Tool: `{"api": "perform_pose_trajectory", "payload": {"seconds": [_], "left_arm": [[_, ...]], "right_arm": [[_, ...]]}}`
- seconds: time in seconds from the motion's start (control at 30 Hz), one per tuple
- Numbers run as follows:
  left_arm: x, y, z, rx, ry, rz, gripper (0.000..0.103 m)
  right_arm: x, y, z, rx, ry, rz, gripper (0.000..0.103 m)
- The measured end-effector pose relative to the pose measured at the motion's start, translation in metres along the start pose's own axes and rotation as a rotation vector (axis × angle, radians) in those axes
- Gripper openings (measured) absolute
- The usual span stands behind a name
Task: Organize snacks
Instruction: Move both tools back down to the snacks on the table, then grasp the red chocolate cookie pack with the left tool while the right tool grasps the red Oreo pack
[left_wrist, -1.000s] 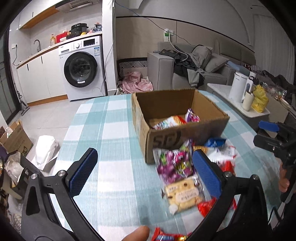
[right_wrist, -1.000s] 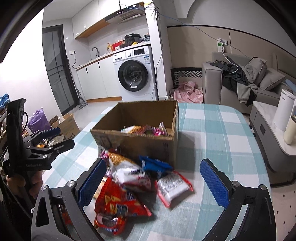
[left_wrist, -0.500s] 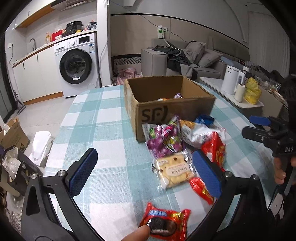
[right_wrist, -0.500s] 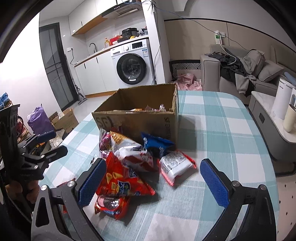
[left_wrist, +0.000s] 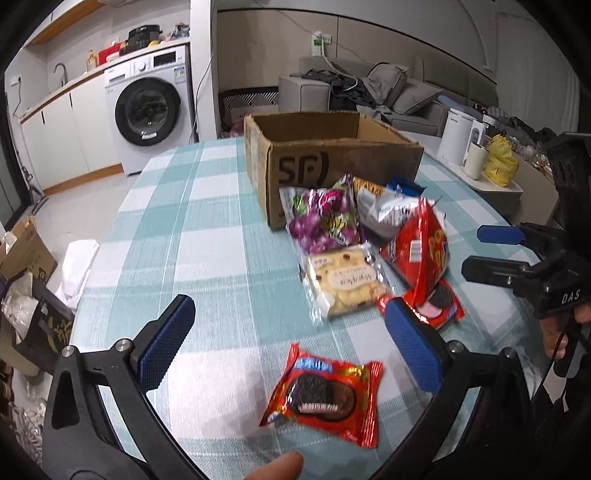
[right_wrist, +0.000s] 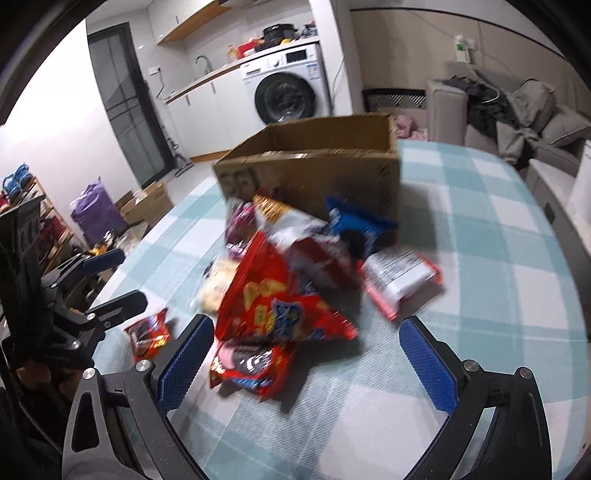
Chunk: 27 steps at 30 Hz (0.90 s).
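An open cardboard box (left_wrist: 332, 158) (right_wrist: 317, 166) stands on the checked tablecloth (left_wrist: 207, 236). In front of it lies a heap of snacks: a purple candy bag (left_wrist: 323, 218), a pale biscuit pack (left_wrist: 345, 280), a red chip bag (left_wrist: 421, 243) (right_wrist: 273, 299), a blue cookie pack (right_wrist: 354, 225) and a red-white pack (right_wrist: 399, 280). A red cookie pack (left_wrist: 325, 395) (right_wrist: 147, 332) lies alone, nearest my left gripper (left_wrist: 288, 343), which is open and empty above it. My right gripper (right_wrist: 306, 365) is open over another red cookie pack (right_wrist: 251, 365).
A washing machine (left_wrist: 147, 110) and counter stand at the back left, a sofa (left_wrist: 388, 96) at the back right. A white side table (left_wrist: 491, 181) holds a kettle and a yellow bag. Boxes and bags lie on the floor left of the table.
Both grippers have drawn back from the box and lowered toward the table. The box interior is no longer visible, and the lone red cookie pack has come between the left fingers.
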<state>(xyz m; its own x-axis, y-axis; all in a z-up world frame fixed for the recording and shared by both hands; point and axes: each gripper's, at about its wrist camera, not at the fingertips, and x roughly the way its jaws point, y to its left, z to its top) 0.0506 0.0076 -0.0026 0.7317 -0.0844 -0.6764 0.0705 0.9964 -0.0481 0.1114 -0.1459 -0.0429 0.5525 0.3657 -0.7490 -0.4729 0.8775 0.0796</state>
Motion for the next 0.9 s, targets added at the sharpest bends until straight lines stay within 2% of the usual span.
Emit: {"api": "perform_pose_trajectory", "payload": {"seconds": [0.27,0.47,0.9], "left_arm": [[0.003,-0.004,-0.013,0.015,0.036,-0.042,0.099],[0.005,-0.008,-0.023,0.021,0.059,-0.060,0.099],[0.018,-0.014,-0.043,0.061,0.126,-0.039,0.099]], "right_arm": [[0.019,0.013,-0.016,-0.016,0.082,0.036,0.102],[0.027,0.017,-0.024,-0.011,0.106,0.047,0.102],[0.051,0.036,-0.030,-0.055,0.137,0.034,0.094]]}}
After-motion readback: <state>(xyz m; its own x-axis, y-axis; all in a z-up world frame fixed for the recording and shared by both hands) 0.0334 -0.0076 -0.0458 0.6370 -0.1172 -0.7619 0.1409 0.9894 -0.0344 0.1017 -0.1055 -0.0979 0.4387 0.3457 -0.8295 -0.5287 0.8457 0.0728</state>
